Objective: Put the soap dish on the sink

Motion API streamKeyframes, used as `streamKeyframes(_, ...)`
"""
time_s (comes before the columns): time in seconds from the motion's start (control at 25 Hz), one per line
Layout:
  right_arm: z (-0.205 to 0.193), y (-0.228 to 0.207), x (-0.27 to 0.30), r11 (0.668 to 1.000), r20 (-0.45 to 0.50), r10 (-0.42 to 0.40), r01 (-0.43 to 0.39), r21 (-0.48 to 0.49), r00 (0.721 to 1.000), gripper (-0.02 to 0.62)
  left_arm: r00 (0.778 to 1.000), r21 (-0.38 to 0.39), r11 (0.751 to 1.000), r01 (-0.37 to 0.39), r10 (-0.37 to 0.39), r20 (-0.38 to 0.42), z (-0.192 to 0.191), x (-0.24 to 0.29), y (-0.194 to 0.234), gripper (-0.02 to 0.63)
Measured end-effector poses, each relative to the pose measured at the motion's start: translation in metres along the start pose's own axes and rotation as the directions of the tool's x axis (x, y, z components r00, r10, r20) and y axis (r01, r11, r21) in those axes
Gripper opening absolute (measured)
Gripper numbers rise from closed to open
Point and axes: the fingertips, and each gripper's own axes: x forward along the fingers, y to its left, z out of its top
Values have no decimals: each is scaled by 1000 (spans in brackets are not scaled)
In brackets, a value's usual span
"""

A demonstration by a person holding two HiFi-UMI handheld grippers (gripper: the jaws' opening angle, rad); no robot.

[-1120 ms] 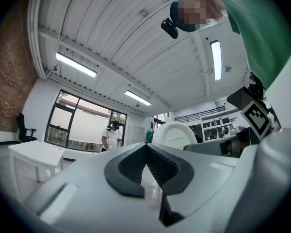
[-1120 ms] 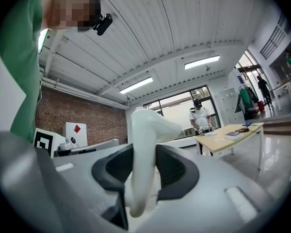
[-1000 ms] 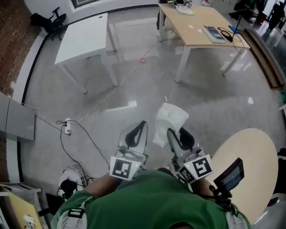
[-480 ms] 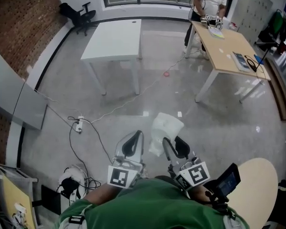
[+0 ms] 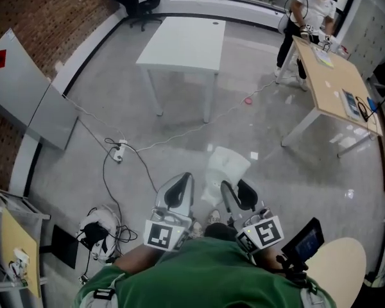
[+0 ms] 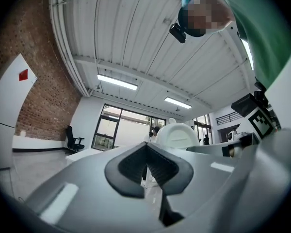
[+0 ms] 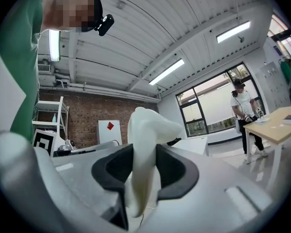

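Observation:
The white soap dish (image 5: 226, 167) hangs over the grey floor, held edge-on in front of the person's body. My right gripper (image 5: 235, 191) is shut on its lower edge; in the right gripper view the soap dish (image 7: 146, 140) stands upright between the black pads (image 7: 177, 171). My left gripper (image 5: 178, 190) is just left of it, level with it, jaws together and nothing in them. From the left gripper view the soap dish (image 6: 177, 136) shows beyond the closed left gripper (image 6: 148, 165). No sink is in view.
A white table (image 5: 186, 43) stands ahead and a wooden table (image 5: 337, 85) to the right, with a person (image 5: 311, 11) beside it. Cables and a power strip (image 5: 119, 151) lie on the floor at left. A round table (image 5: 343, 268) is at lower right.
The whole view has swung to the left: the white table has come to the middle and the wooden table has slid right. Both grippers and the soap dish keep their pose before the body.

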Motion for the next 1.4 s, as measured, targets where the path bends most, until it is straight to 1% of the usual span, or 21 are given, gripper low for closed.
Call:
streamKeyframes(0.12,-1,-2,21,999,0,49,-49,7,999,132,998,22,998,-61,61,19,1,4,19,7)
streamKeyframes(0.2,3,-5,36,997,17,81,-81,9,997,132,995,35,994,-104,103,17,3,8,30,6)
streamKeyframes(0.36,6,-13,62,987,27,158,-158,9,987,132,981,54,980,-194,193,12,6,18,50,6)
streamKeyframes(0.52,4,-22,84,971,24,239,-240,19,971,130,961,71,958,-278,277,25,5,27,64,6)
streamKeyframes(0.64,0,-28,101,955,19,295,-296,28,955,132,937,84,934,-348,346,37,3,30,73,6)
streamKeyframes(0.72,-1,-32,114,946,14,321,-322,40,947,130,925,87,921,-380,378,38,2,34,80,6)
streamKeyframes(0.88,5,-36,133,934,18,355,-355,37,935,130,910,96,905,-415,412,44,5,43,92,6)
streamKeyframes(1.0,6,-37,146,932,12,361,-361,42,933,132,905,99,899,-426,423,54,10,49,102,6)
streamKeyframes(1.24,2,-36,178,934,8,355,-355,33,935,130,905,88,901,-425,421,63,7,58,131,6)
streamKeyframes(1.4,5,-30,208,936,9,352,-352,23,936,130,904,75,902,-425,419,80,14,67,161,6)
